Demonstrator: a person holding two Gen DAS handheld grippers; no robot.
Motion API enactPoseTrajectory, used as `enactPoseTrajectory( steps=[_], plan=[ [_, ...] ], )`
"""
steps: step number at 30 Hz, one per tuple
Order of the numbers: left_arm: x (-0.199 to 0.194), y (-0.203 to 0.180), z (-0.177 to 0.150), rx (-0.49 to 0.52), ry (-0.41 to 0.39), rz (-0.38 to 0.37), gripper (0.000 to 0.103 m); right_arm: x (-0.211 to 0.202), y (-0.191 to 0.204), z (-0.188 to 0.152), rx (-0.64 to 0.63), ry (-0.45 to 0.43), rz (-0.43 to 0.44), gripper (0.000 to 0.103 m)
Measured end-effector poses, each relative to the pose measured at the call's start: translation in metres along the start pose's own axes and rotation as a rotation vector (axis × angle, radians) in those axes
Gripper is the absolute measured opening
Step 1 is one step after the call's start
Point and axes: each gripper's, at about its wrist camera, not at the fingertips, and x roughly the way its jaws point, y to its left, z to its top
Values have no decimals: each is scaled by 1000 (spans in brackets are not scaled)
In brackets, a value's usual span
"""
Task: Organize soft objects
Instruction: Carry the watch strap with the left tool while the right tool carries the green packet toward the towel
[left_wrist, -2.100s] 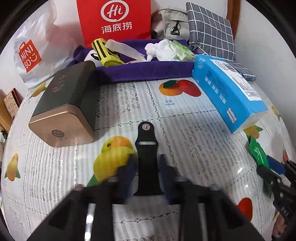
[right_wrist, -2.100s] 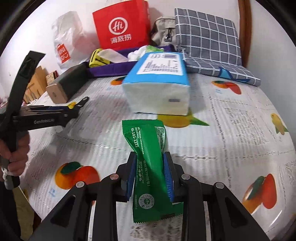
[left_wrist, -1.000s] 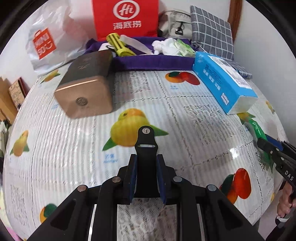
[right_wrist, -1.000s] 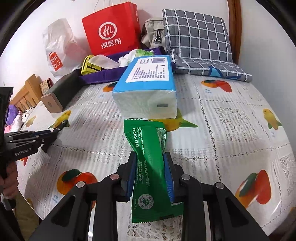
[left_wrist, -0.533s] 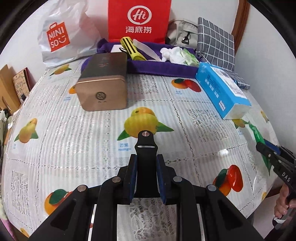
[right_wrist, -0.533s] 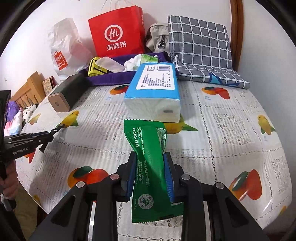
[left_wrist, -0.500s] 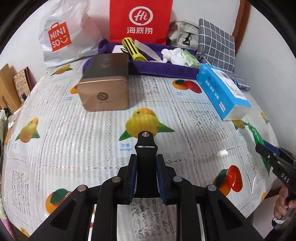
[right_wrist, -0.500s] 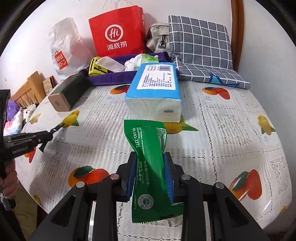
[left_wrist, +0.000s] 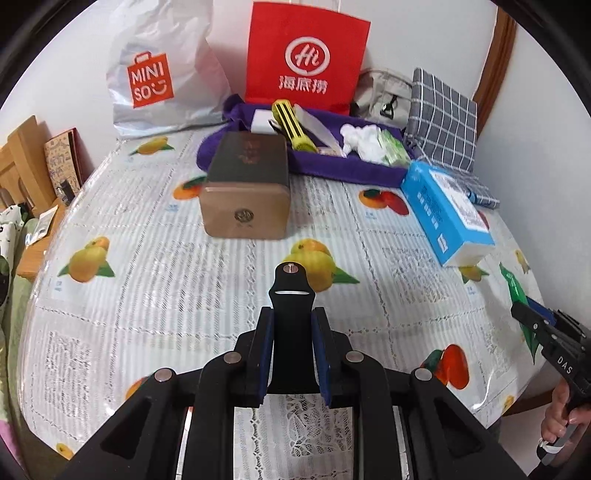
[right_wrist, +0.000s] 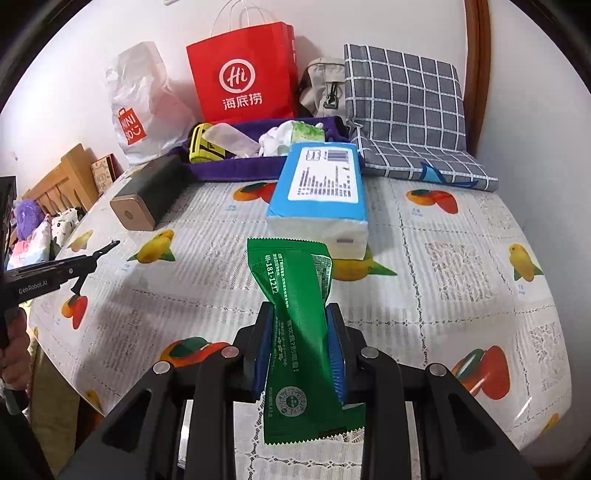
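Observation:
My left gripper (left_wrist: 292, 325) is shut on a black strap (left_wrist: 291, 295) with a metal stud at its tip, held above the fruit-print tablecloth. My right gripper (right_wrist: 298, 332) is shut on a green wet-wipe packet (right_wrist: 295, 295), also lifted off the table. In the left wrist view the right gripper (left_wrist: 543, 328) shows at the right edge with the green packet (left_wrist: 513, 288). In the right wrist view the left gripper (right_wrist: 85, 264) shows at the left edge. A purple cloth tray (left_wrist: 332, 166) at the back holds a yellow-black item (left_wrist: 291, 125) and white tissues (left_wrist: 362, 140).
A gold-and-black box (left_wrist: 245, 188) lies in the middle back. A blue tissue pack (right_wrist: 319, 192) lies to the right. Behind stand a red paper bag (left_wrist: 306, 55), a white Miniso bag (left_wrist: 151, 74), a beige pouch (right_wrist: 325, 92) and a grey checked cushion (right_wrist: 406, 110). A hand (left_wrist: 557, 417) grips the right handle.
Both grippers have risen with their loads, so the table looks farther away. The left view has swung so the gold box sits nearer the centre. Grips are unchanged.

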Motion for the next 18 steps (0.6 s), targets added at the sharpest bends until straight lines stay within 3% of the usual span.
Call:
enactPoseTrajectory(
  steps=[18],
  plan=[
    [-41, 6, 30, -23, -74, 29, 20, -42, 1, 41, -2, -83, 17, 28]
  ],
)
